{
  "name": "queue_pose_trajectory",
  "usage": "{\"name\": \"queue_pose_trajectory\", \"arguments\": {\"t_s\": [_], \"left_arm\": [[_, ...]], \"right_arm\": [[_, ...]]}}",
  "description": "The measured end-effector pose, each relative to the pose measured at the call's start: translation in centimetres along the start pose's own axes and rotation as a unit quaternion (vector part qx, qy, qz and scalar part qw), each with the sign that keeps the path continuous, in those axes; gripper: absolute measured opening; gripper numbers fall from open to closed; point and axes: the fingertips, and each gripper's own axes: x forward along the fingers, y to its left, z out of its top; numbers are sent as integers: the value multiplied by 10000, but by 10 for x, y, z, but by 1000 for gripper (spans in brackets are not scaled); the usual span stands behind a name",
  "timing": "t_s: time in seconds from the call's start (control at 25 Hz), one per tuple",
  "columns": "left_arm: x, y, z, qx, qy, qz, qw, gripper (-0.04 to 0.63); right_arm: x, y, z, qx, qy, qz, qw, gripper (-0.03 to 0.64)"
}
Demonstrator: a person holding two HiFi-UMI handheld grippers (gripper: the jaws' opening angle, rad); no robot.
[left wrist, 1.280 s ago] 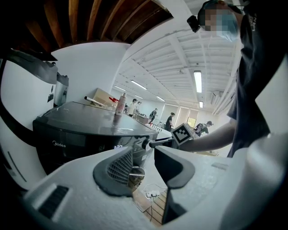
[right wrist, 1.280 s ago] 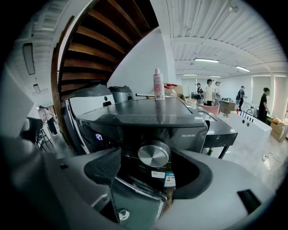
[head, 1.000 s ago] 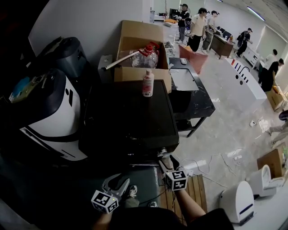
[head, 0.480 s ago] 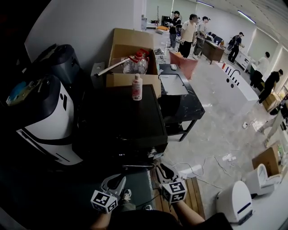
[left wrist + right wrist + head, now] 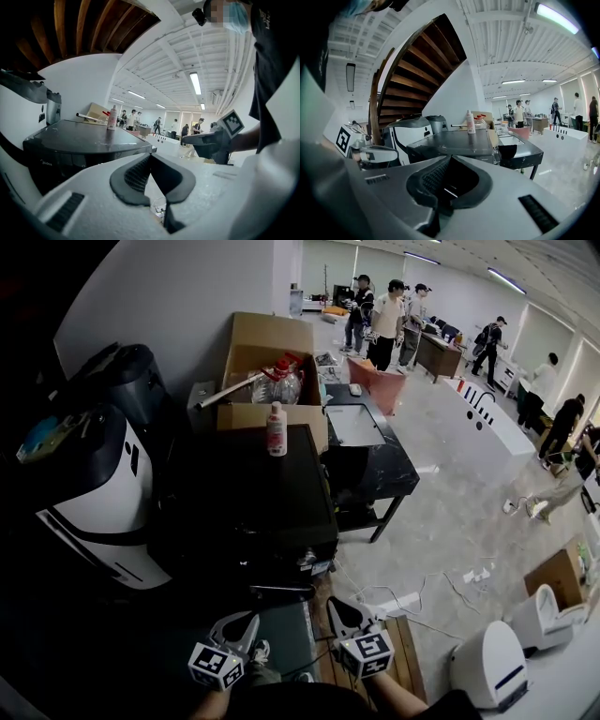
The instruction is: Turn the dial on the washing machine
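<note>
The washing machine is a dark, flat-topped box in the middle of the head view. A small pale control shows at its front right corner, too small to make out. My left gripper and right gripper hang low in front of the machine, a little apart from it, both shut with nothing between the jaws. The left gripper view shows my left gripper pointing past the machine. In the right gripper view, my right gripper faces the machine.
A pink-capped bottle stands on the machine's far edge, with open cardboard boxes behind it. A white and black appliance sits to the left, a black sink table to the right. Several people stand far back. Cables lie on the floor.
Both grippers have gone from open to shut. They sit lower and further back from the machine's front, and the head view has shifted so the machine lies more to the left.
</note>
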Motion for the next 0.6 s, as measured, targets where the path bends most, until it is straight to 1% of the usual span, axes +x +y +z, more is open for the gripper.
{"name": "queue_pose_trajectory", "arguments": {"t_s": [0.16,0.36,0.6], "left_arm": [[-1,-14,-6,15,58,-43,10000,11],[-2,-29,-10,48,104,-54,9999,11],[-2,-42,-13,69,65,-18,10000,11]], "right_arm": [[-13,-3,-5,-17,10,-22,10000,0],[-25,-1,-6,34,-32,53,10000,0],[-34,-4,-9,-36,-14,56,10000,0]]}}
